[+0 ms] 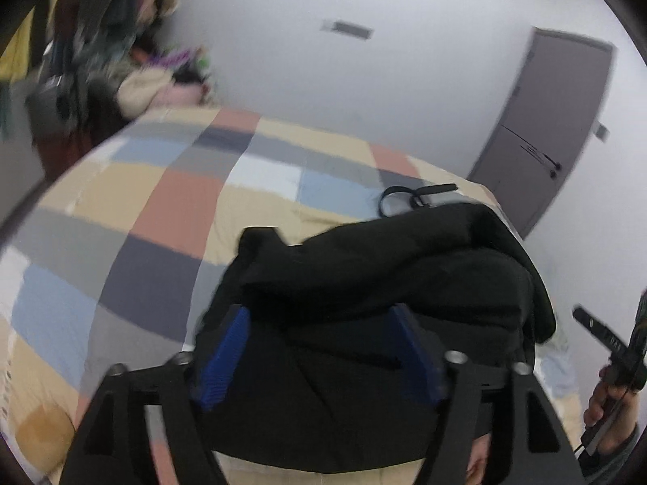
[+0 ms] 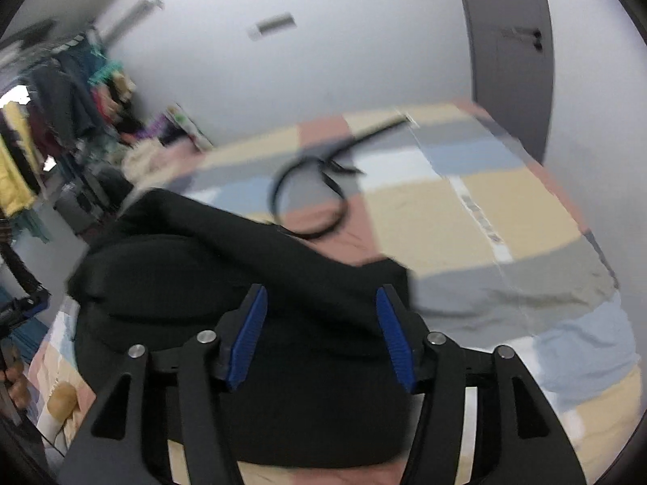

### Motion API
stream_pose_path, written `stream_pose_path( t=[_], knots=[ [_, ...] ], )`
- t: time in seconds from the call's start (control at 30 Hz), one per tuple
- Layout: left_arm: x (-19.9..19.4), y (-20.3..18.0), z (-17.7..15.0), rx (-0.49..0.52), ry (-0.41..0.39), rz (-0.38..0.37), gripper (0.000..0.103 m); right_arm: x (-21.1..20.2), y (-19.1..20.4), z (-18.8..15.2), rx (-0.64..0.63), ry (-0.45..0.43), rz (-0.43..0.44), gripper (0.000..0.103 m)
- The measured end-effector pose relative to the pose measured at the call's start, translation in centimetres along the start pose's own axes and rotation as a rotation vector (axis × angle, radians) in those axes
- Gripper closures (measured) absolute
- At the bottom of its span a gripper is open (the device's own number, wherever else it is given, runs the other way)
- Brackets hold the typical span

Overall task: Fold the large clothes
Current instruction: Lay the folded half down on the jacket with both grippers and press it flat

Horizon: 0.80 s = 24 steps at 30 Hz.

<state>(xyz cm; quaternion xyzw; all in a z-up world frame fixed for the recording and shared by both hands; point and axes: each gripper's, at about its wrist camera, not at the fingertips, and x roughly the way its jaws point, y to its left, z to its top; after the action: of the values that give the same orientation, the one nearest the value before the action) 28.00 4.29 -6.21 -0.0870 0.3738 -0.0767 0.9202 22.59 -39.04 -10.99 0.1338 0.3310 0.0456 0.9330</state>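
Broadly, a bed with a patchwork cover of beige, grey, blue and terracotta squares fills both views. On it lies a bulky black fabric garment, bunched in folds. Beyond it, a thin black strap with a loop rests on the cover. The left gripper and right gripper each have blue-padded fingers spread apart over the garment, clamping nothing.

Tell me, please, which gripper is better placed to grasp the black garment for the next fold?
Probably the left gripper: its blue fingers are open and already sit around folds of the bunched black fabric garment on the patchwork bed cover. The right gripper, also open, hangs just before the cloth.
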Motion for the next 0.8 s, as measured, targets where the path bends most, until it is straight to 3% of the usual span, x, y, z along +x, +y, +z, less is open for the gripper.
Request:
stream_pose_path(
  t=[0.03, 0.13, 0.27, 0.33, 0.53, 0.8],
  knots=[
    [0.1, -0.7, -0.4, 0.022, -0.015, -0.006, 0.015, 0.4, 1.5, -0.7, -0.008, -0.014, 0.020, 0.030],
    [2.2, -3.3, -1.8, 0.083, -0.006, 0.017, 0.013, 3.0, 4.9, -2.2, -0.032, 0.008, 0.063, 0.030],
    [6.6, -4.6, -2.1, 0.116, 0.047, 0.062, 0.013, 7.6, 7.4, -2.8, -0.038, 0.036, 0.031, 0.030],
    [8.9, -4.8, -1.6, 0.123, 0.058, 0.086, 0.013, 10.2, 7.5, -2.8, -0.016, 0.059, 0.013, 0.030],
    [12.4, -4.9, 0.8, 0.132, -0.006, 0.146, 0.013, 13.7, 7.1, -1.8, -0.056, 0.007, -0.063, 0.027],
    [17.2, -4.7, 3.5, 0.206, 0.005, 0.252, 0.013, 17.4, 6.7, 0.1, -0.084, 0.035, -0.101, 0.022]
  ],
)
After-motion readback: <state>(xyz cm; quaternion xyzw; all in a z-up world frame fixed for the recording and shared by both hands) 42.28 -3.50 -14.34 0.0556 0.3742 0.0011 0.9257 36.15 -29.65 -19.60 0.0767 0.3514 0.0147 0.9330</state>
